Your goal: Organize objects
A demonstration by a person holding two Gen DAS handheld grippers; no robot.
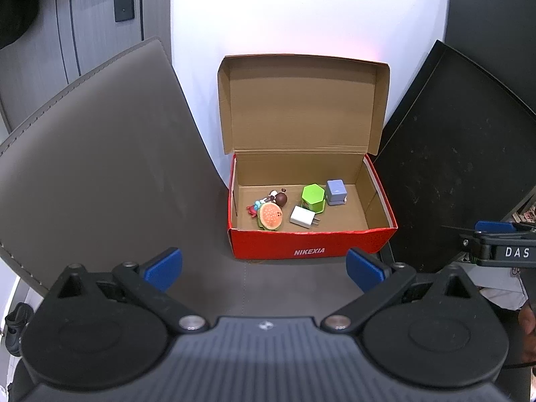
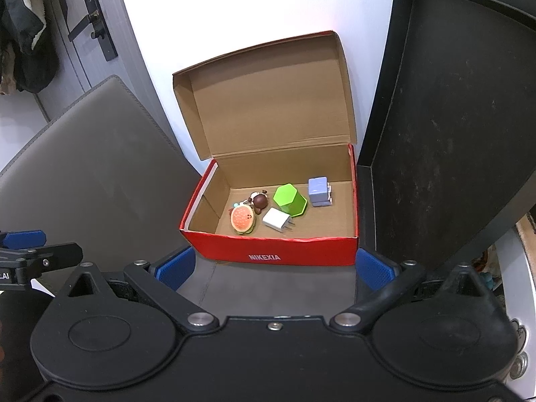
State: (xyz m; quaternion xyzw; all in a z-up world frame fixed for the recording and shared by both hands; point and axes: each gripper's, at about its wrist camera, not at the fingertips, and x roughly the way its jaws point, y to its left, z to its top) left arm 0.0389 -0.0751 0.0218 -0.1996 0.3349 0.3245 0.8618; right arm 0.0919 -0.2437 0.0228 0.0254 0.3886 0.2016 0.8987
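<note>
Setting: grey leather-look counter against a white wall, a red shoebox standing on it with its lid swung up and back.
Left gripper: left gripper hovers just in front of the shoebox, jaws spread wide, nothing between the blue pads.
Right gripper: right gripper hangs near the shoebox's front wall too, jaws equally wide and empty; each tool shows at the edge of the other's view.
Inside the shoebox, left end: one burger-shaped toy, touching one small brown-headed figurine; a tiny red-and-blue trinket peeks out beside the burger, too small to identify.
Inside the shoebox, middle: one white plug adapter, prongs pointing toward the right end, lying just beside one green hexagonal container.
Inside the shoebox, right of middle: one lavender cube, near the back wall.
Beside the shoebox: one black tray-like panel leaning on its right side.
Stage, as judged: collecting looks finished, since no loose item shows on the counter in front of the shoebox.
Next move, as judged: probably closing the lid, which calls for reaching over the contents to its top edge and folding it forward, one tool steadying the base.
</note>
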